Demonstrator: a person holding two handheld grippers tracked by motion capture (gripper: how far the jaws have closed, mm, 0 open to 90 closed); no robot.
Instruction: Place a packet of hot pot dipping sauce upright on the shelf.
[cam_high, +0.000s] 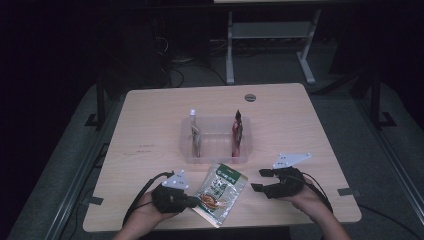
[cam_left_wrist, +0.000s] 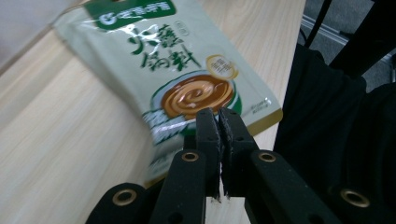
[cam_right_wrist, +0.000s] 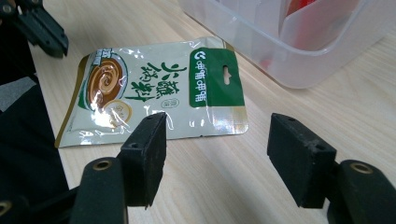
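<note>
Lying flat on the pale wooden table (cam_high: 150, 120), a flat green-and-cream foil sauce packet with a brown swirl printed on it (cam_high: 220, 192) sits between the two hand-held tools, close to the near edge. The left gripper (cam_high: 192, 201) is at the packet's lower left corner; in the left gripper view its two black jaws stand pressed together (cam_left_wrist: 219, 122), with the pads meeting tip to tip, and the packet (cam_left_wrist: 187, 74) lies just ahead of and partly beneath them. From that view I cannot tell whether the foil edge is pinched between the pads or merely lies under them. The right gripper (cam_high: 262, 180) hovers just to the right of the packet, its jaws spread well apart with bare table between them; in the right gripper view (cam_right_wrist: 217, 140) the packet (cam_right_wrist: 154, 93) lies ahead and to the left of the open jaws, its green header with the hang slot nearest them, not touched by either pad. Beyond both grippers, farther up the table, stands a clear rectangular plastic bin (cam_high: 216, 155), its near wall just past the packet's top edge. Inside it a pale packet (cam_high: 195, 135) stands upright at the left end and a red packet (cam_high: 237, 132) upright at the right end.
</note>
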